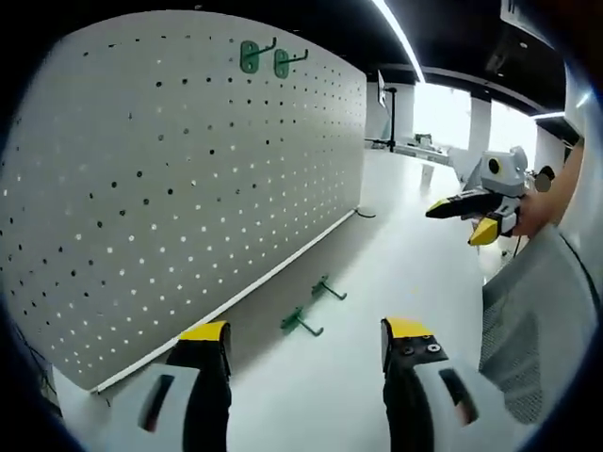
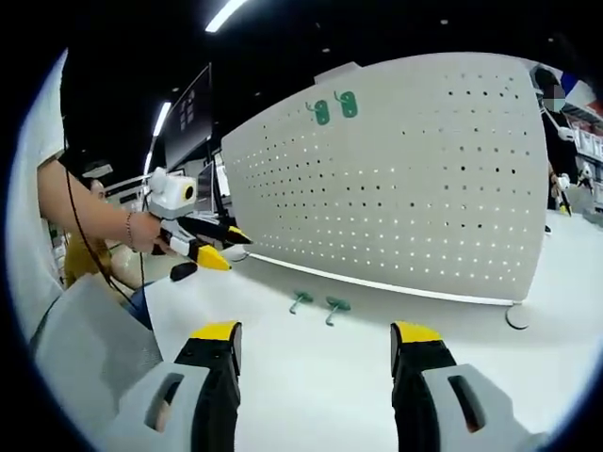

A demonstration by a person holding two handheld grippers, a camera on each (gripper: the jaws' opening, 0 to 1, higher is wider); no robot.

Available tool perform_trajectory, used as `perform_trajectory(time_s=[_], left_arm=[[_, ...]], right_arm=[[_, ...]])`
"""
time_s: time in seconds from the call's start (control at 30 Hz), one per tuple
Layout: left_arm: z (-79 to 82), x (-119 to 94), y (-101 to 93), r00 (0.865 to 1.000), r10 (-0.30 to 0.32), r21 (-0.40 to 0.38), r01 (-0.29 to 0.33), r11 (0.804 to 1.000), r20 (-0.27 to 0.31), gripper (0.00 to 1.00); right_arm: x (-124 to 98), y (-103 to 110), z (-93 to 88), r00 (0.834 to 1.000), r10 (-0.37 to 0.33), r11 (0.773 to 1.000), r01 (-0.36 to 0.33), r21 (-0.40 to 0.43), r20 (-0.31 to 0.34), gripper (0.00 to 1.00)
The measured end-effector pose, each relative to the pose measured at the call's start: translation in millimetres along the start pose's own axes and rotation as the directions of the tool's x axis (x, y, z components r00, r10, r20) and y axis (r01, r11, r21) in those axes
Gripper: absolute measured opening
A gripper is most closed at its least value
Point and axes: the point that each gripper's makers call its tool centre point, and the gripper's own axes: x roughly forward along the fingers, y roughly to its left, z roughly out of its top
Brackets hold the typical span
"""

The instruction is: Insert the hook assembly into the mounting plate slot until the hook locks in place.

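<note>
While we hold the left gripper and right gripper wide open and empty, two green hooks lie on the white worktop before the pegboard, where two more hooks hang.

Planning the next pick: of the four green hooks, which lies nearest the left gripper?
The loose hook on the table, closer than its neighbour; the other two already hang on the pegboard.
</note>
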Motion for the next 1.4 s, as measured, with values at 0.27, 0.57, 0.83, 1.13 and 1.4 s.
perform_trajectory(time_s=[0.27, 0.57, 0.83, 1.13, 1.4], left_arm=[[-0.2, 9.8, 8.0, 0.999, -0.025, 0.027, 0.027, 0.999, -0.048, 0.67], [3.7, 21.5, 12.5, 0.994, -0.054, 0.067, 0.060, 0.996, -0.091, 0.67], [4.7, 32.7, 19.5, 0.987, -0.074, 0.110, 0.091, 0.990, -0.144, 0.67], [-0.9, 44.4, 18.7, 0.965, -0.119, 0.182, 0.164, 0.969, -0.235, 0.67], [-7.6, 53.7, 18.7, 0.942, -0.142, 0.220, 0.215, 0.952, -0.306, 0.64]], right_arm=[[0.1, -0.3, -1.2, 1.000, 0.001, 1.000, -0.001, 0.008, -0.003, 0.62], [0.7, 1.7, -1.8, 1.000, 0.013, 1.000, -0.013, 0.020, -0.002, 0.62], [1.2, -0.2, -0.6, 1.000, 0.008, 1.000, -0.008, 0.021, -0.003, 0.62], [2.7, 2.5, -2.3, 0.999, 0.020, 1.000, -0.021, -0.006, -0.024, 0.62], [3.3, 6.2, -5.5, 0.998, 0.031, 0.999, -0.033, -0.034, -0.054, 0.62]])
